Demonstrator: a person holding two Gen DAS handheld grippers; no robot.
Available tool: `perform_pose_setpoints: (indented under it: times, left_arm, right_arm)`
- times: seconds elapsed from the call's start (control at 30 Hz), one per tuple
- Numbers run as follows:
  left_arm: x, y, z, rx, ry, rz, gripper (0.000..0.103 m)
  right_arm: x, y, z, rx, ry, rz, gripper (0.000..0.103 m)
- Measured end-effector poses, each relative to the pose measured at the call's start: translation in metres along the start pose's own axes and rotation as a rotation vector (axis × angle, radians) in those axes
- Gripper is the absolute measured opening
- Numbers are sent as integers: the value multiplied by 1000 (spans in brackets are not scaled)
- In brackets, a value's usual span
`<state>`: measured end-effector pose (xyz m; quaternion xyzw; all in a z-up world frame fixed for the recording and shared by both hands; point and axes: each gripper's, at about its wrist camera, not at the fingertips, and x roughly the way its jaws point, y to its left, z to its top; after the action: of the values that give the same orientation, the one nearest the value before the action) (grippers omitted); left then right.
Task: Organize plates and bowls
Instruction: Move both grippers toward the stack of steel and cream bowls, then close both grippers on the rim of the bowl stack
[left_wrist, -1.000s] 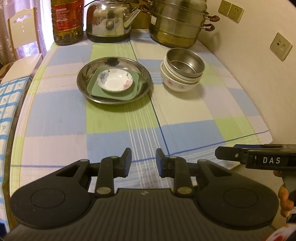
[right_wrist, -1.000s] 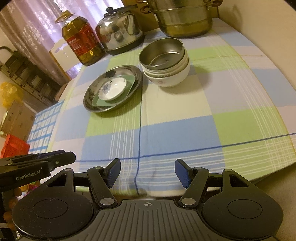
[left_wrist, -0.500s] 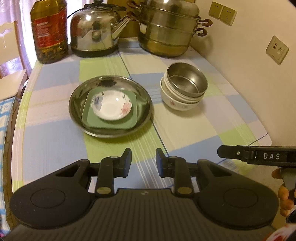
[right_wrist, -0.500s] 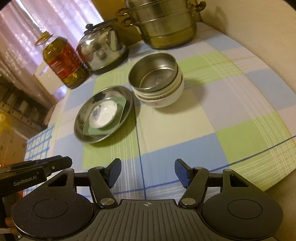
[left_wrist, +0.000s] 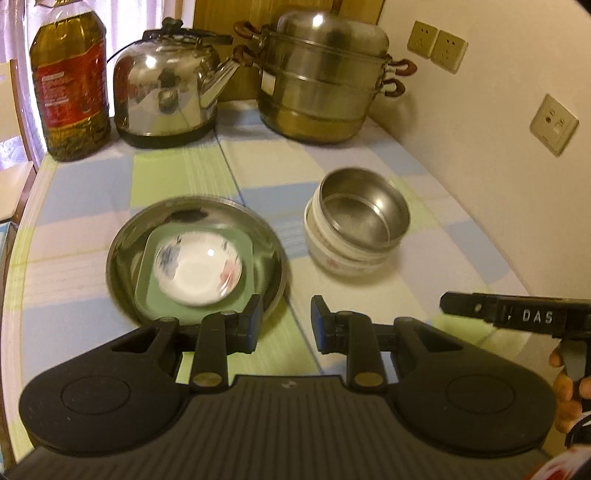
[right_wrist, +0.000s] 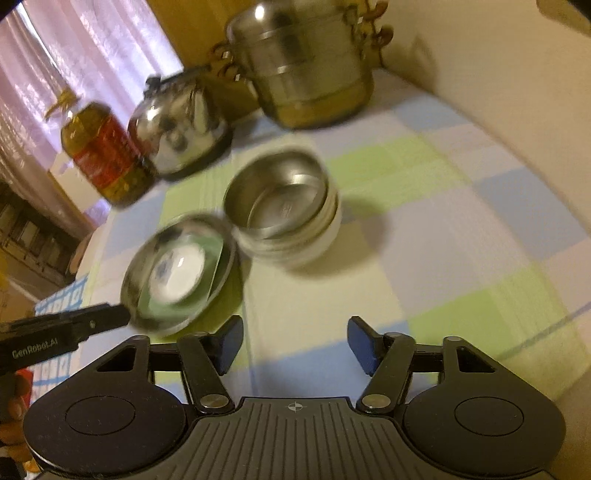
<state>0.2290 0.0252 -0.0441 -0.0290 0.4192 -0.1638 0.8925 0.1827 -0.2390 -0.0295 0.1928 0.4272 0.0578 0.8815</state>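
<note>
On the checked tablecloth a round steel plate (left_wrist: 123, 254) holds a green square plate (left_wrist: 147, 295) with a small white flowered dish (left_wrist: 197, 273) on top. To its right a steel bowl (left_wrist: 364, 206) is nested in a stack of white flowered bowls (left_wrist: 332, 264). My left gripper (left_wrist: 286, 321) hovers just short of the steel plate's near right rim, narrowly open with nothing between its fingers. My right gripper (right_wrist: 295, 341) faces the steel bowl (right_wrist: 277, 195) and the white bowls (right_wrist: 317, 251) from a distance. Its jaws are closing on nothing. The steel plate (right_wrist: 131, 284) lies to its left.
At the back stand an oil bottle (left_wrist: 70, 85), a steel kettle (left_wrist: 166, 99) and a stacked steamer pot (left_wrist: 321, 81). A wall with sockets (left_wrist: 554, 123) runs along the table's right side. Bare cloth (right_wrist: 424, 236) lies right of the bowls.
Both grippers have moved forward over the table, so the dishes are nearer and larger. The right gripper's jaws have narrowed. The left gripper's gap is unchanged.
</note>
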Motion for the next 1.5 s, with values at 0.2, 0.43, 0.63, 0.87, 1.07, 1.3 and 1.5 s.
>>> perform_pose_setpoints:
  times: [0.2, 0.43, 0.63, 0.87, 1.07, 1.3, 1.5]
  left_arm:
    - [20, -19, 23, -43, -54, 25, 24]
    - [57, -43, 43, -62, -49, 78, 23]
    - [82, -55, 57, -82, -45, 114, 20]
    - [99, -58, 60, -90, -26, 145, 14]
    - [109, -57, 60, -101, -1, 160, 14]
    - [108, -52, 61, -140, -1, 148, 14]
    - [103, -42, 56, -211, 2, 118, 19]
  right_arm:
    - [13, -27, 41, -40, -65, 48, 29]
    - [43, -52, 79, -122, -107, 128, 5]
    - [63, -53, 100, -193, -104, 238, 3]
    - [90, -61, 102, -213, -37, 282, 2]
    - [99, -70, 102, -197, 5, 295, 2]
    - [98, -80, 110, -119, 23, 319, 2]
    - [101, -87, 118, -79, 27, 297, 13]
